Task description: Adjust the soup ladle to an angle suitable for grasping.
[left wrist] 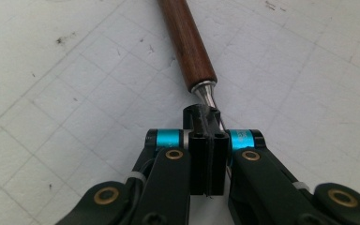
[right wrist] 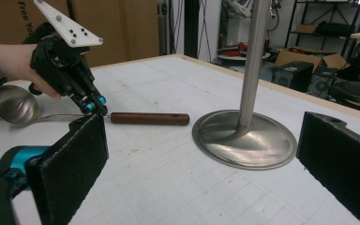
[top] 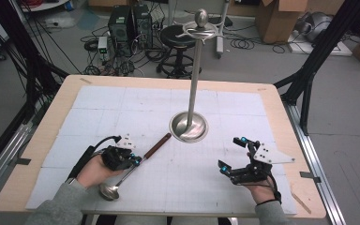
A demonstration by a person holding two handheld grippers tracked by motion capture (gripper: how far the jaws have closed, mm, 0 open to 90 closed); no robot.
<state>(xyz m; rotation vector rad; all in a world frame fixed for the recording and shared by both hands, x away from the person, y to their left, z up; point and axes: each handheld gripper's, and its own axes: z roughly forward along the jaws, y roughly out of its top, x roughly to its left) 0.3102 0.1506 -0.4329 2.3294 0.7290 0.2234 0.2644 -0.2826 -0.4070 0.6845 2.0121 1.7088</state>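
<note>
Left jaws: left gripper (left wrist: pixel 205 123) pinching the thin steel shank of the wooden-handled steel ladle (top: pixel 136 164) — brown handle just beyond the tips.
Ladle: lying on the white gridded surface (top: pixel 122 108), bowl behind the jaws.
Right jaws: right gripper (top: pixel 232 154) spread wide — nothing between.
Ahead of right jaws: tall steel stand with round base (right wrist: pixel 243 138).

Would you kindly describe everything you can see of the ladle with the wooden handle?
The steel ladle with the dark brown wooden handle has a round, shiny bowl, a thin metal shaft and a smooth cylindrical wooden grip joined by a steel ferrule. It lies diagonally on the white gridded mat, bowl near the person's side, handle toward the stand. The left gripper is shut on its metal shaft just behind the ferrule.
</note>
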